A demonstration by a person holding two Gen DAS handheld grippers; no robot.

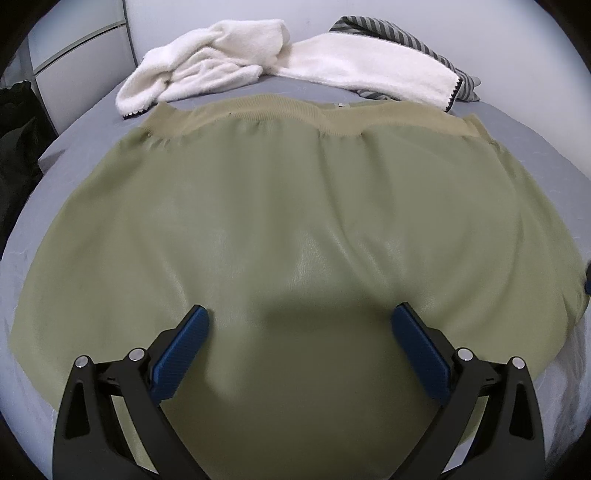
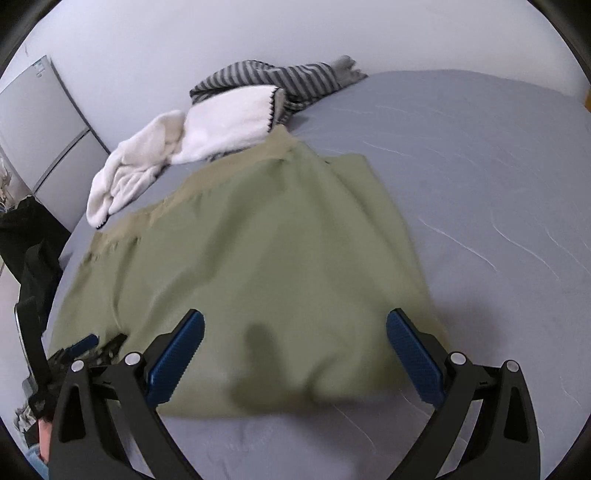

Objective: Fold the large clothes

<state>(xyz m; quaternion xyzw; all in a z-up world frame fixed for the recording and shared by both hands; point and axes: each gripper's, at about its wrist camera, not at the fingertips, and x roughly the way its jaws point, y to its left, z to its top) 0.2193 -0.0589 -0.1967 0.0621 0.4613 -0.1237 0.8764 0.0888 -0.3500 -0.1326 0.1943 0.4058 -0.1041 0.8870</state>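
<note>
An olive green garment with a ribbed tan band at its far edge lies spread flat on the grey bed. It also shows in the right wrist view, lying flat. My left gripper is open and empty, hovering over the near part of the garment. My right gripper is open and empty, above the garment's near right part. The left gripper also shows in the right wrist view, at the garment's near left corner.
A white fluffy garment and a grey striped garment lie at the far side of the bed, by the wall; they also show in the right wrist view. A dark bag stands left of the bed.
</note>
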